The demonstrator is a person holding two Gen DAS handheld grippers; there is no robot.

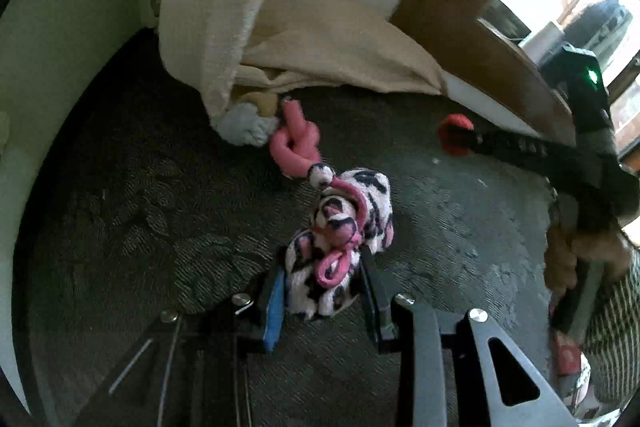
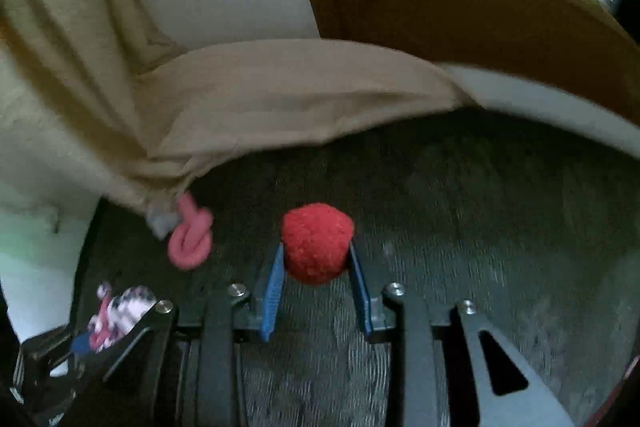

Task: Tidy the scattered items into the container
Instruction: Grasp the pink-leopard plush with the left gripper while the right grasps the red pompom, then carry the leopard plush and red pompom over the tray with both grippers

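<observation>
Carpet, dark and ribbed, filled the lower part of both wrist views, with a beige curtain draped down onto it across the upper middle of each frame. In the left wrist view, the left gripper sat at the lower centre with its blue-padded jaws closed on a pink, black and white leopard-print plush toy, whose bulk bulged up and out from between the fingers. Just above it in the frame, a pink knotted rope lay on the carpet, its end touching a pale blue knot that was tucked at the curtain's hem. At the right edge of that view the other tool reached in, a hand wrapped around its handle and a red shape at its tip. In the right wrist view, somewhat blurred, the right gripper stood at the lower centre with its two blue pads pressed against the sides of a fuzzy red ball, the jaws narrowed to the ball's width. The knotted rope showed left of the ball, well apart from it, and the plush toy appeared in the lower left corner. No container showed in either view.
</observation>
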